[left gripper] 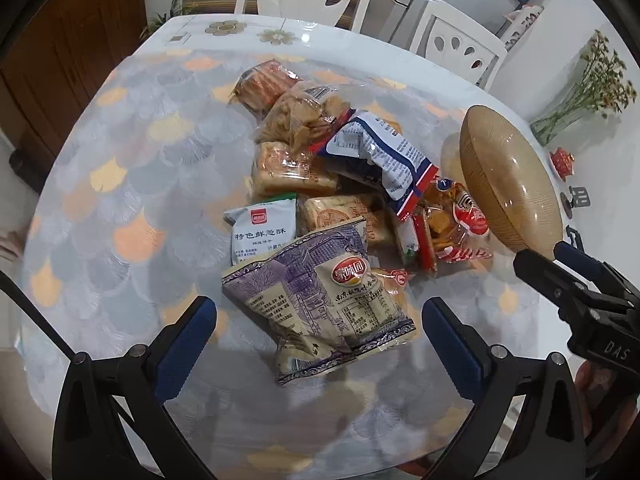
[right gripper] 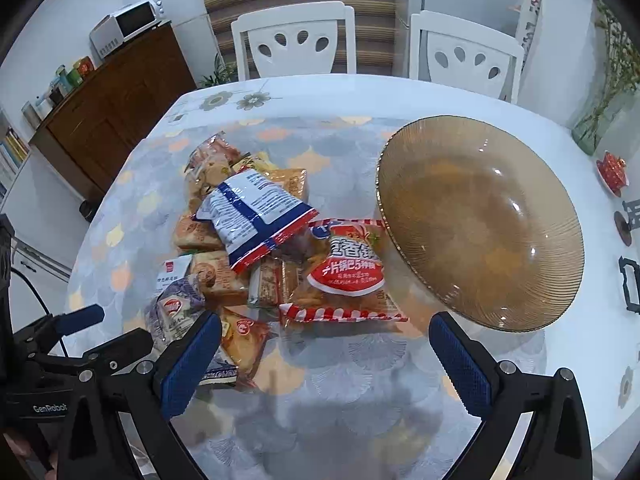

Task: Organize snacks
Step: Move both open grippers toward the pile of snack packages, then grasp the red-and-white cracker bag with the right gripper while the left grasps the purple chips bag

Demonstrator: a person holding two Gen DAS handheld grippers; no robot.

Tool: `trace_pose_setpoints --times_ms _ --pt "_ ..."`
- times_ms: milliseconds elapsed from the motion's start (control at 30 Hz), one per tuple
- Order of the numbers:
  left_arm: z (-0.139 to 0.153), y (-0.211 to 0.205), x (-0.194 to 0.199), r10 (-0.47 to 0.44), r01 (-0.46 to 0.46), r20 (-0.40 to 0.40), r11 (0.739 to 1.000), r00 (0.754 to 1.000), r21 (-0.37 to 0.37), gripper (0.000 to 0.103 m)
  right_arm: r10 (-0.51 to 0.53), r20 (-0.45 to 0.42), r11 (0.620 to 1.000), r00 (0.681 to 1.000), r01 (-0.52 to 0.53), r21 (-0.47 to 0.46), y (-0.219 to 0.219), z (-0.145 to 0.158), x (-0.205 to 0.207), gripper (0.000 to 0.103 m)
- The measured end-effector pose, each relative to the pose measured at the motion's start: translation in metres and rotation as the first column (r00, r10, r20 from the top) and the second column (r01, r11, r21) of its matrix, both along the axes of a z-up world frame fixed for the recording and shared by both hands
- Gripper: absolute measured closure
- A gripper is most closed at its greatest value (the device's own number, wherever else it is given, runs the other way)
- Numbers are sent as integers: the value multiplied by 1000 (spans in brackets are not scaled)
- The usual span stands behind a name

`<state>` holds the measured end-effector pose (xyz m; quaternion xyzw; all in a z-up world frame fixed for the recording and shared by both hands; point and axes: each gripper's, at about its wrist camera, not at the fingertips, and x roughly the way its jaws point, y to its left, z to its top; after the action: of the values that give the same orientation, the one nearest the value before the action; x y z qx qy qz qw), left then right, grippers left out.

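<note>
A heap of snack packets lies in the middle of the round table. Nearest me is a purple-and-beige packet (left gripper: 320,304), with a white-and-green packet (left gripper: 264,232) behind it, a blue-and-white bag (left gripper: 380,156) on top and a red-and-white cracker bag (right gripper: 352,264) to the right. An empty amber glass bowl (right gripper: 480,224) stands right of the heap. My left gripper (left gripper: 320,344) hovers open over the purple packet, holding nothing. My right gripper (right gripper: 326,364) is open above the table's near edge, between the heap and the bowl.
The table (left gripper: 120,168) has a cloth with grey and orange scales. Two white chairs (right gripper: 296,40) (right gripper: 464,56) stand at the far side. A vase of dried flowers (right gripper: 600,120) and a small red ornament (right gripper: 612,172) sit at the right. A wooden sideboard (right gripper: 112,108) is on the left.
</note>
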<state>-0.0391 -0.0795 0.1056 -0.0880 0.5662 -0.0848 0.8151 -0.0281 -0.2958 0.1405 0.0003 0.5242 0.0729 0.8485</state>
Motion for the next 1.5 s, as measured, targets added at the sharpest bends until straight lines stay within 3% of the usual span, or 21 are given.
trace_pose_setpoints --times_ms 167,300,333,667,867,1100,1200,1500 --pt "-3 2 0 1 -1 -18 999 1000 -35 1 15 0 1000 1000 -14 -3 6 -2 -3 0" --pt "-4 9 -1 4 -14 -50 979 999 -202 1 27 -2 1000 1000 -27 15 7 -3 -1 2" --pt "-3 10 -1 11 -22 -54 976 998 -216 1 29 -4 999 1000 -29 15 6 -2 0 2" --pt "-12 6 -4 43 -54 -75 986 996 -157 1 33 -58 997 998 -29 74 -1 -10 9 3" --pt "-31 7 -5 132 -145 -145 986 981 -82 1 4 -183 979 983 34 202 -21 -34 16 3" --pt "-46 21 -9 214 -258 -210 942 954 -213 1 -22 -227 963 974 81 258 -25 -49 36 3" --pt "-57 26 -7 251 -326 -264 896 931 -300 1 -50 -236 962 971 110 249 -20 -56 46 16" --pt "-74 9 2 299 -379 -285 879 911 -289 1 -92 -246 973 965 139 182 -17 -79 64 18"
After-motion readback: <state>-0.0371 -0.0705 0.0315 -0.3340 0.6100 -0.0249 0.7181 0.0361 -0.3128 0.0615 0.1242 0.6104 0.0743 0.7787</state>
